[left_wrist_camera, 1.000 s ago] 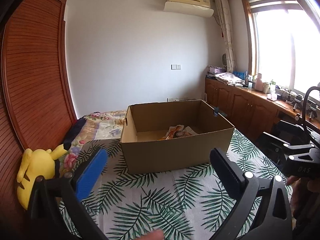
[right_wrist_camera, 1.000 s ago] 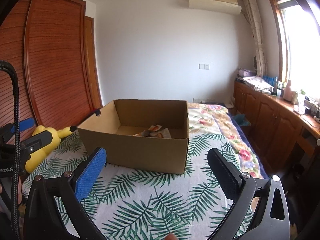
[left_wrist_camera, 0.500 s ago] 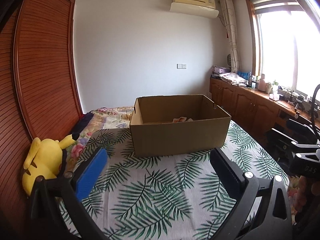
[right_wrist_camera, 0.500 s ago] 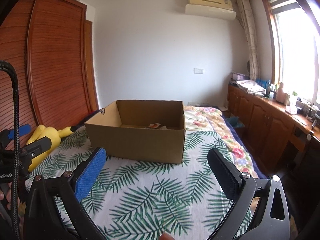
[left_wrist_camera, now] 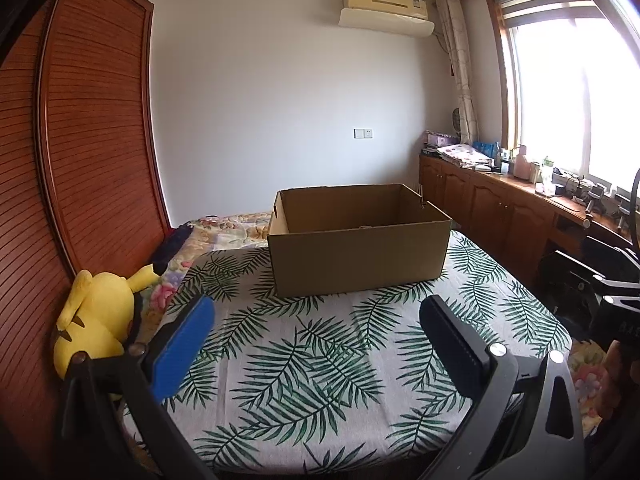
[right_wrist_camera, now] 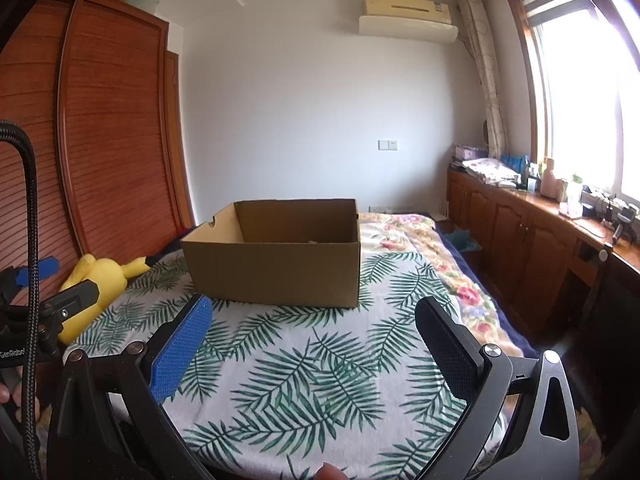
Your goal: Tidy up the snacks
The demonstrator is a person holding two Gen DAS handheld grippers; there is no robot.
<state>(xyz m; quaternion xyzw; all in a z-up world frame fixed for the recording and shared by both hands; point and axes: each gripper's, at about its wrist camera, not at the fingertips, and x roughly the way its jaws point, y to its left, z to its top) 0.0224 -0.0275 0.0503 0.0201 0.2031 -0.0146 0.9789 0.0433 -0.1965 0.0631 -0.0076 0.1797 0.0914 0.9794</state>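
Note:
An open brown cardboard box (left_wrist_camera: 358, 254) stands at the far side of the leaf-print table (left_wrist_camera: 320, 380); it also shows in the right wrist view (right_wrist_camera: 276, 268). Its front wall hides nearly all of the snacks inside. My left gripper (left_wrist_camera: 316, 320) is open and empty, well back from the box over the table's near half. My right gripper (right_wrist_camera: 314, 322) is open and empty, also well back from the box. The left gripper's body shows at the left edge of the right wrist view (right_wrist_camera: 48, 308).
A yellow plush toy (left_wrist_camera: 96, 312) lies left of the table against a wooden wardrobe (left_wrist_camera: 80, 140). A bed with a floral cover (right_wrist_camera: 416, 240) lies behind the table. Wooden cabinets with clutter (left_wrist_camera: 500, 192) run under the window on the right.
Both grippers have pulled back and lowered away from the box. The box looks smaller and farther off, and the snacks inside have dropped out of sight behind its front wall.

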